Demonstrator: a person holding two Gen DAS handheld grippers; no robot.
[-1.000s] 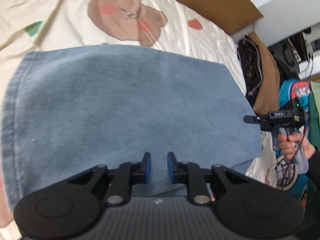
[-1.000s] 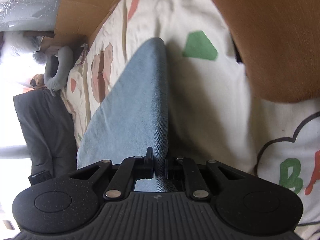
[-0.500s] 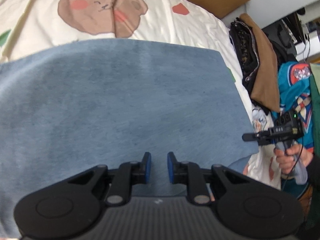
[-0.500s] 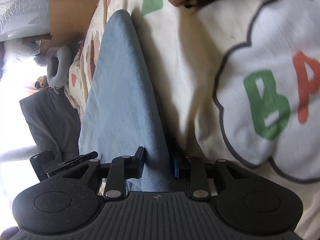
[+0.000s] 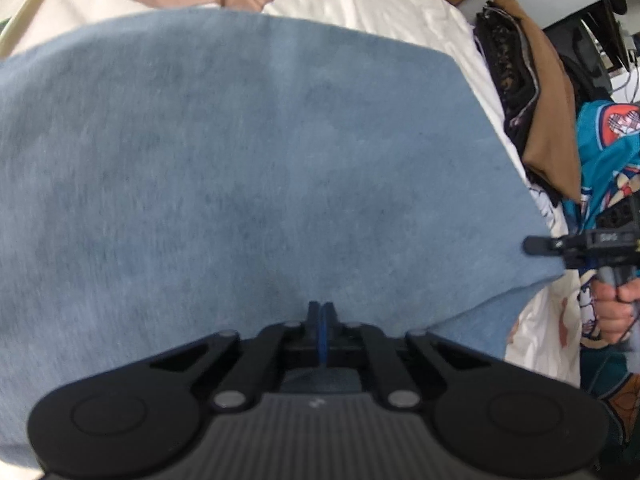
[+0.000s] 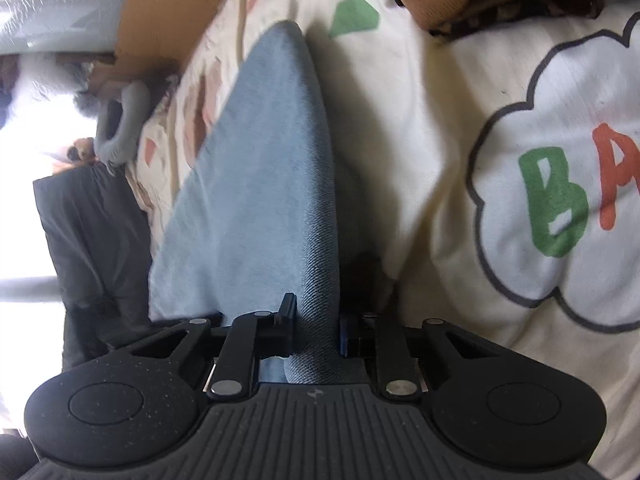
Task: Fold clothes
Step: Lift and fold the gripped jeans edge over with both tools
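A blue denim garment [image 5: 260, 152] lies spread on a cream cartoon-print bed sheet [image 5: 360, 0]. My left gripper [image 5: 320, 312] is at the garment's near edge, fingers pressed together on the fabric. In the left wrist view my right gripper [image 5: 536, 245], held by a hand [image 5: 616, 312], sits at the garment's right corner, which is lifted a little. In the right wrist view the garment [image 6: 272, 160] runs away as a long ridge. A thick fold of it fills the gap between the fingers of the right gripper [image 6: 316, 316].
A pile of brown and dark clothes [image 5: 548, 100] and a teal printed garment [image 5: 608, 148] lie at the right. A white shirt with a "BA" cloud print [image 6: 560, 140] lies beside the denim. Cardboard [image 6: 168, 12], a grey neck pillow [image 6: 120, 128] and dark fabric [image 6: 88, 232] lie beyond.
My left gripper went from open to shut at the garment's near edge. The right gripper's fingers widened from a thin pinch and now hold a thicker fold of the denim.
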